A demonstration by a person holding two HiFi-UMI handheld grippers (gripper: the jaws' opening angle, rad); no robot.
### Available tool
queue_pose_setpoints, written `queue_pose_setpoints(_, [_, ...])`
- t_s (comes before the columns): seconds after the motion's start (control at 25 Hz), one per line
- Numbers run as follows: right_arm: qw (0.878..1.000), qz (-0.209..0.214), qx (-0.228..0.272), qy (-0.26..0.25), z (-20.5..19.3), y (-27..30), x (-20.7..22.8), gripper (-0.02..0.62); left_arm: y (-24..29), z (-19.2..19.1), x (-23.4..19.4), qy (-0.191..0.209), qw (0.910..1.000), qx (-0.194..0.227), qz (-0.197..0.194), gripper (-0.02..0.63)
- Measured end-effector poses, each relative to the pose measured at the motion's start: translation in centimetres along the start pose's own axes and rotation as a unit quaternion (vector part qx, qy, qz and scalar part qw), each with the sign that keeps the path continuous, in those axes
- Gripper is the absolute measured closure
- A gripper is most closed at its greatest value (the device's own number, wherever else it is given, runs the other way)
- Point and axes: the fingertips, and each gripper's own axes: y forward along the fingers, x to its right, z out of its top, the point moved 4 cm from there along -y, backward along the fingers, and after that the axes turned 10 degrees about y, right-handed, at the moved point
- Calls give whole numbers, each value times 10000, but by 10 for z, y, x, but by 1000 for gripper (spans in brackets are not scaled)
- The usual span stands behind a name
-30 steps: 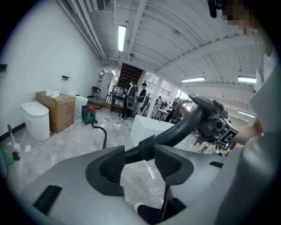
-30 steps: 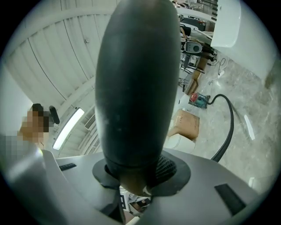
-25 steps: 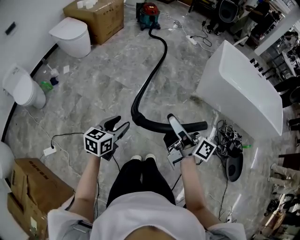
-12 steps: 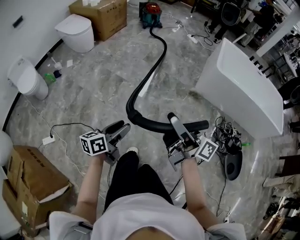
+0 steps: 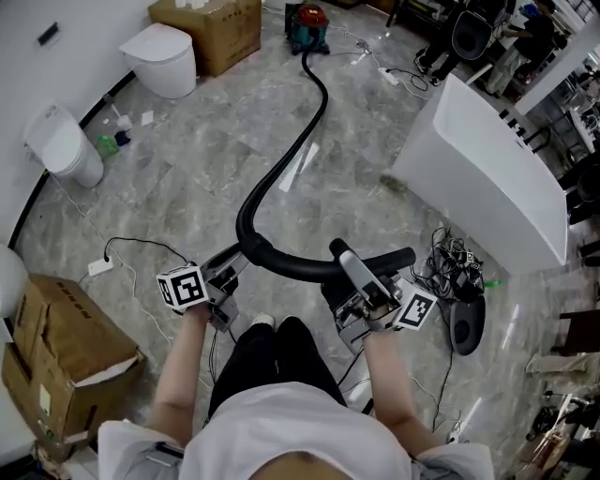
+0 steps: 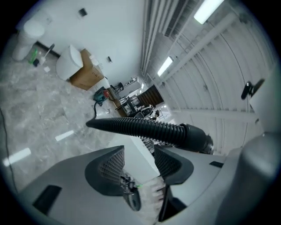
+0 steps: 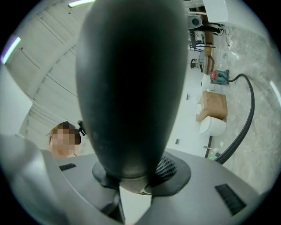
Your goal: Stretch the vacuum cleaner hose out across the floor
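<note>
Right gripper (image 7: 131,175) was clamped on the hose (image 7: 131,88) near its free end, left gripper (image 6: 138,159) gaped empty with the hose crossing just beyond its tips: mid-stretch, I'd say, next calling for pulling it farther from the vacuum cleaner (image 5: 307,21).

Big indoor hall, part fixture store, part workshop. Grey marble-look floor (image 5: 187,178). Bathroom ware stands loose on it: white toilet (image 5: 164,58) by the wall, second toilet (image 5: 66,145) near it, freestanding white bathtub (image 5: 487,178). Cardboard boxes (image 5: 211,28), tangled cables (image 5: 452,267), office chair (image 5: 469,33) at the far end. Ribbed ceiling (image 6: 219,88), strip lights (image 6: 210,9).
</note>
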Motion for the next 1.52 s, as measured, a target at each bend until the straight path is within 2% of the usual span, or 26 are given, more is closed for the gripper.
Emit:
queue_pose_setpoints(0.04, [10000, 92, -32, 13, -5, 1, -5, 457, -5, 1, 4, -431, 9984, 229, -279, 407])
queue_pose_setpoints(0.08, [9998, 197, -51, 41, -9, 2, -11, 457, -11, 2, 8, -950, 9920, 510, -664, 405])
queue_pose_setpoints(0.12, [9995, 314, -50, 88, -13, 3, -16, 457, -16, 2, 12, -1500, 9792, 810, -1101, 403])
queue_pose_setpoints(0.16, [9989, 433, -24, 155, -16, 5, -19, 457, -22, 2, 15, -2018, 9613, 1100, -1521, 368])
queue_pose_setpoints(0.24, [9977, 618, 45, 284, -22, 9, -25, 457, -34, 4, 18, -2829, 9182, 1640, -2236, 259])
queue_pose_setpoints(0.32, [9973, 673, 56, 297, -30, 14, -28, 457, -45, 8, 19, -3334, 8755, 2095, -2800, 231])
queue_pose_setpoints(0.36, [9974, 660, 39, 277, -33, 16, -29, 457, -48, 10, 16, -3516, 8586, 2266, -2963, 227])
queue_pose_setpoints(0.4, [9976, 636, 11, 258, -35, 17, -30, 457, -48, 14, 12, -3690, 8456, 2388, -3031, 227])
queue_pose_setpoints(0.44, [9978, 611, -15, 252, -35, 18, -30, 457, -43, 18, 8, -3860, 8355, 2461, -3040, 227])
queue_pose_setpoints(0.52, [9979, 583, -30, 294, -35, 19, -28, 456, -28, 27, 3, -4104, 8216, 2491, -3074, 227])
queue_pose_setpoints(0.68, [9970, 661, 42, 398, -36, 17, -25, 456, -9, 51, -1, -4191, 8015, 2587, -3390, 227])
queue_pose_setpoints(0.8, [9964, 705, 80, 463, -35, 16, -27, 456, -7, 66, -7, -4274, 7819, 2830, -3548, 227])
queue_pose_setpoints(0.84, [9963, 705, 101, 477, -35, 16, -27, 456, -7, 69, -6, -4238, 7799, 2841, -3625, 229])
queue_pose_setpoints(0.88, [9964, 692, 124, 480, -35, 15, -27, 456, -7, 72, -4, -4163, 7839, 2805, -3653, 235])
queue_pose_setpoints(0.96, [9965, 652, 187, 485, -35, 11, -25, 456, -5, 73, -1, -4053, 8007, 2661, -3519, 339])
queue_pose_setpoints(1.08, [9951, 554, 465, 676, -32, 0, -15, 454, -4, 65, -5, -4126, 8128, 2530, -3241, 373])
queue_pose_setpoints(1.2, [9851, 318, 1156, 1235, -24, -22, 5, 455, -7, 59, -10, -4014, 8331, 2514, -2857, 397])
queue_pose_setpoints(1.32, [9695, -370, 1807, 1614, -16, -51, 35, 448, -9, 60, -9, -3620, 8627, 2502, -2492, 411])
queue_pose_setpoints(1.4, [9619, -847, 1913, 1759, -19, -66, 53, 384, -10, 64, -6, -3279, 8804, 2501, -2342, 417])
queue_pose_setpoints(1.52, [9478, -1279, 1957, 2170, -31, -81, 73, 354, -11, 71, -1, -2904, 8951, 2576, -2192, 423])
